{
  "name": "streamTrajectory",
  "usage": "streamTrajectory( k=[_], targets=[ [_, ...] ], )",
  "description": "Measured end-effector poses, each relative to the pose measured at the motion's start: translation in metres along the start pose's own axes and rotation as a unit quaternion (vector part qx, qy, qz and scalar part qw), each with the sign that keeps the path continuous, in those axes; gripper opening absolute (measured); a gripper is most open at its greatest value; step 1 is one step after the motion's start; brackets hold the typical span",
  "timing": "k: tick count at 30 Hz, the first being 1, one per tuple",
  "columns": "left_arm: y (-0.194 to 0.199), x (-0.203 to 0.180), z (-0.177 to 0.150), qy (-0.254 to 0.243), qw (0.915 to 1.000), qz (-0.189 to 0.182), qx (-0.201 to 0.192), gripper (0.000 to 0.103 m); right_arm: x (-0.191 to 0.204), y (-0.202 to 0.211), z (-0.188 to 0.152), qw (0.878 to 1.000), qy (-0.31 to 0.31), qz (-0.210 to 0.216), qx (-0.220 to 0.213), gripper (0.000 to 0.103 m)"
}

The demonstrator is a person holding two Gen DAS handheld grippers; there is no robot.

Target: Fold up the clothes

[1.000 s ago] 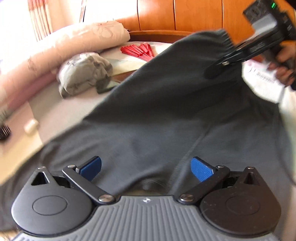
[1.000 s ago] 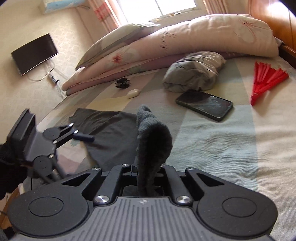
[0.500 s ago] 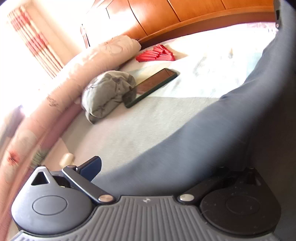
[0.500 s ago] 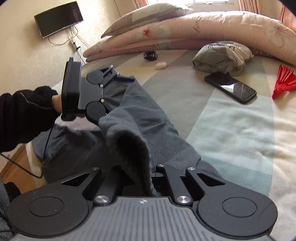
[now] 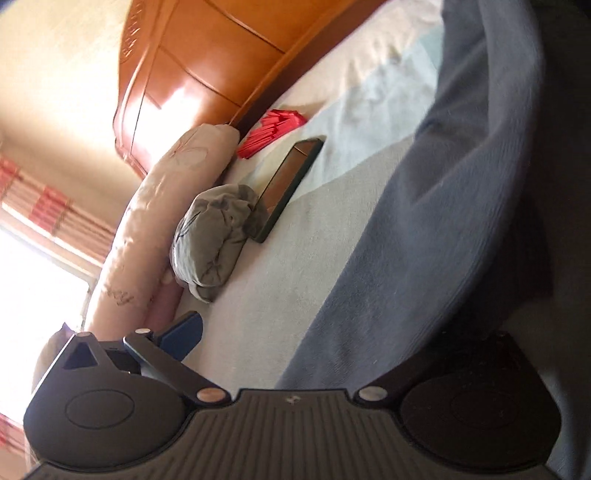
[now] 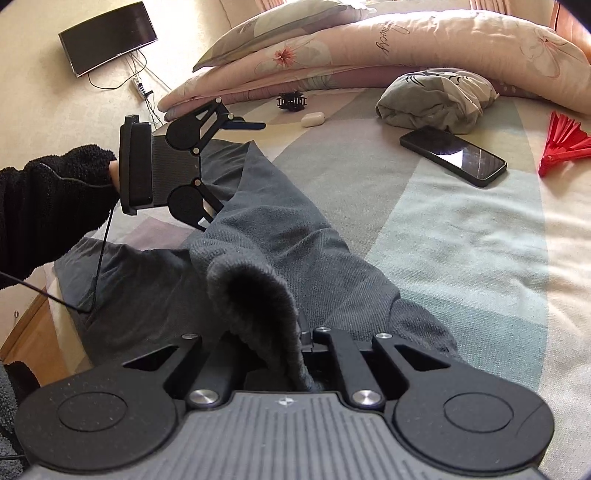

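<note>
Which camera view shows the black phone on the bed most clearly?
The right wrist view shows the phone best: its whole screen is visible, sharp, lying flat on the bed between the grey bundle and the red fan. In the left wrist view the phone appears tilted, foreshortened and slightly blurred.

Cursive script on quilt (image 6: 391, 35), illegible

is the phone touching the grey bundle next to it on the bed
Cannot tell. In both wrist views the phone and grey bundle overlap at their edges, but neither shows contact or a gap plainly.
</note>
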State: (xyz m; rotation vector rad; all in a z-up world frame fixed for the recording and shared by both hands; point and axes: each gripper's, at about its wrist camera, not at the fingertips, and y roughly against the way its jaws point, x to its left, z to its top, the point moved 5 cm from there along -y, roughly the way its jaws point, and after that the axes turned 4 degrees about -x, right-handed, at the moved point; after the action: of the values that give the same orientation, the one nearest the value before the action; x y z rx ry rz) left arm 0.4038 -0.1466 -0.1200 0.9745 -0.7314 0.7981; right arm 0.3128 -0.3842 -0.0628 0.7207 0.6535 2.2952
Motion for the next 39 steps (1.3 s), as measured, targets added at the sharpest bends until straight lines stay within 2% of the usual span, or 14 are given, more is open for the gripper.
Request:
streamTrajectory(
  k=[4,5,7,9,10,12,14,19,25,29,32,35,39],
  targets=[
    [-0.001,-0.003,-0.007,-0.062,0.9976,0.029,-0.012,0.102,0.0,-0.002,-0.001,1.0,-0.002,-0.001,0.001,0.011],
    [0.0,-0.005,-0.007,-0.065,0.9974,0.028,-0.016,0.099,0.0,-0.003,-0.001,1.0,-0.002,-0.001,0.001,0.011],
    [0.003,-0.01,-0.006,-0.073,0.997,0.019,-0.02,0.087,0.0,-0.002,-0.001,1.0,-0.003,-0.001,0.001,0.011],
    [0.006,-0.022,-0.006,-0.089,0.9958,0.002,-0.02,0.056,0.0,-0.003,-0.001,1.0,-0.004,-0.002,0.002,0.011],
    [0.007,-0.028,-0.006,-0.097,0.9951,-0.006,-0.02,0.048,-0.001,-0.003,-0.001,1.0,-0.004,-0.003,0.002,0.011],
    [0.008,-0.04,-0.006,-0.11,0.9935,-0.023,-0.017,0.016,-0.001,-0.004,0.0,1.0,-0.005,-0.004,0.001,0.011],
    [0.005,-0.046,-0.006,-0.106,0.9937,-0.035,-0.01,0.003,-0.001,-0.005,0.0,1.0,-0.004,-0.008,0.0,0.011],
    [0.011,-0.037,-0.001,-0.087,0.995,-0.048,0.0,0.001,0.001,0.001,0.005,1.0,0.003,-0.015,-0.008,0.011],
    [0.042,-0.019,0.01,-0.094,0.9948,-0.039,-0.007,0.0,-0.008,0.017,0.015,0.999,-0.009,-0.017,-0.041,0.011],
    [0.068,-0.015,0.022,-0.091,0.9945,-0.051,-0.016,0.0,-0.018,0.028,0.018,0.997,-0.024,-0.018,-0.065,0.011],
    [0.087,-0.018,0.032,-0.072,0.9941,-0.076,-0.028,0.0,-0.027,0.037,0.016,0.996,-0.039,-0.018,-0.081,0.011],
    [0.103,-0.027,0.038,-0.036,0.991,-0.123,-0.041,0.0,-0.035,0.042,0.014,0.994,-0.054,-0.014,-0.095,0.011],
    [0.117,-0.043,0.046,-0.033,0.9854,-0.158,-0.054,0.0,-0.041,0.046,0.009,0.993,-0.061,-0.011,-0.097,0.014]
  ],
)
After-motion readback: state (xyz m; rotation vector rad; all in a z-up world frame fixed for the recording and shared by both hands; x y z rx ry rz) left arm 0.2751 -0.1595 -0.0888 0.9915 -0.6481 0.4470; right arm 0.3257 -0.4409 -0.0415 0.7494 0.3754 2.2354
